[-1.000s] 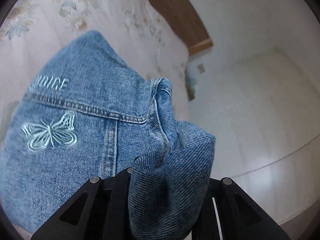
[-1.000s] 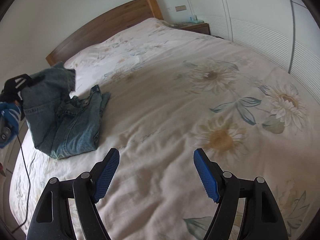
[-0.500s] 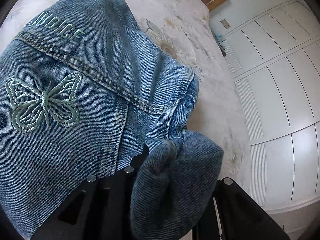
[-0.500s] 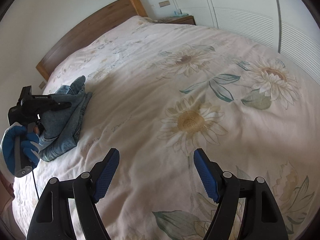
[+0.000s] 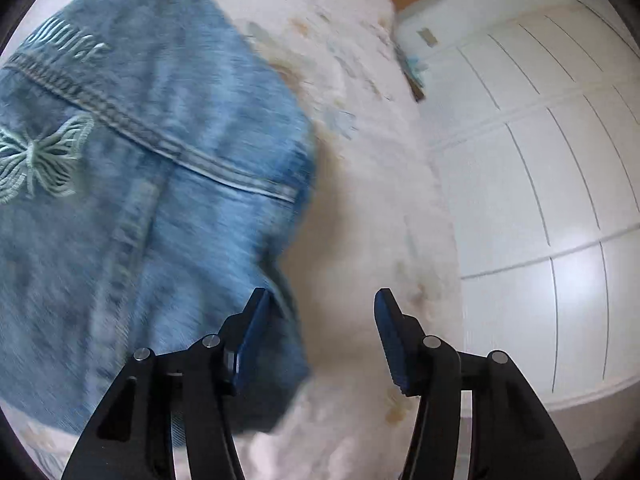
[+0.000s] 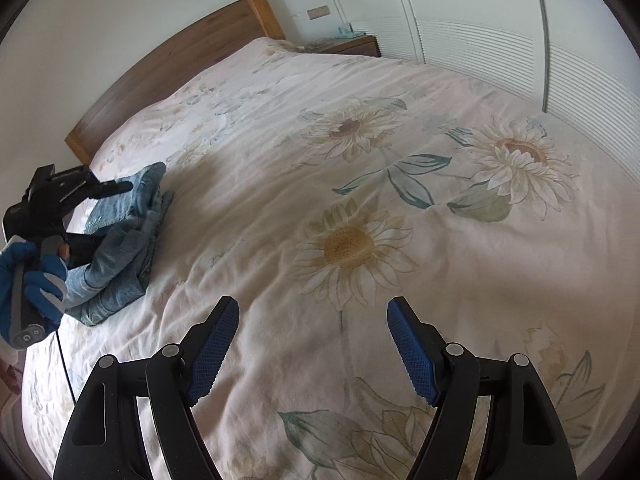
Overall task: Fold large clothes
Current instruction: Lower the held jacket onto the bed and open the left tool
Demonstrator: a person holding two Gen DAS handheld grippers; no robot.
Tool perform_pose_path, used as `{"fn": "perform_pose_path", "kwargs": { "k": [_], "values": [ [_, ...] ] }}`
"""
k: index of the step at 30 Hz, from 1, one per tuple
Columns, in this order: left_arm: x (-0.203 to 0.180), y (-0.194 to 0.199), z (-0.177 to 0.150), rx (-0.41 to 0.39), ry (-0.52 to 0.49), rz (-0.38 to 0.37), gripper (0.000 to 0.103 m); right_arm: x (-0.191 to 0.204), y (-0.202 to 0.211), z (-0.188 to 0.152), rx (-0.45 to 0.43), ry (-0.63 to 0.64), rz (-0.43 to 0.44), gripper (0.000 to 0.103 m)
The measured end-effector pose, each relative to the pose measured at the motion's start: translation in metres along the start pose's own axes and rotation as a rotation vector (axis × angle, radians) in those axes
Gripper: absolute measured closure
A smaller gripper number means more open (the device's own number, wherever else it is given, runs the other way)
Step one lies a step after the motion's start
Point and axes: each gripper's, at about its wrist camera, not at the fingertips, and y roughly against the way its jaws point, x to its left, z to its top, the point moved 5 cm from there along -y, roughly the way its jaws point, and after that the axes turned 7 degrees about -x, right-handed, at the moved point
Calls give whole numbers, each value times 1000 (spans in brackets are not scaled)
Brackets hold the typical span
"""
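Folded blue jeans point(image 5: 152, 208) with a pale embroidered butterfly lie on the flowered bedspread point(image 5: 360, 184); the left wrist view is motion-blurred. My left gripper point(image 5: 320, 336) is open and empty, just above the jeans' near right edge. In the right wrist view the jeans point(image 6: 124, 240) lie in a folded pile at the bed's left side, with the left gripper point(image 6: 100, 194) held over them by a blue-gloved hand. My right gripper point(image 6: 312, 344) is open and empty, above the middle of the bedspread point(image 6: 360, 200), well apart from the jeans.
A wooden headboard point(image 6: 180, 64) stands at the far end. A bedside table point(image 6: 352, 46) sits at the far right corner. White wardrobe doors point(image 6: 500, 20) run along the bed's right side. A black cable point(image 6: 64, 360) hangs by the left edge.
My left gripper has opened and let go of the bunched denim; the jeans now lie flat on the bed. My right gripper stayed open and shifted only slightly.
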Motion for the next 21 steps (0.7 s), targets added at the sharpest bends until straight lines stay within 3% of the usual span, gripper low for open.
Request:
{"fn": "perform_pose_path", "kwargs": {
  "k": [6,10,17,21],
  "values": [
    [-38,23,-3,29,-91,-59,56,2,23,3,-12,24,-21,25],
    [-46,57,0,11,-191,-52,56,10,37,5,-23,43,-30,25],
    [-8,159,-15,-69,-312,23,56,58,48,9,-30,114,9,25],
    [23,193,-7,-113,-338,80,56,96,44,10,-23,175,48,25]
  ]
}}
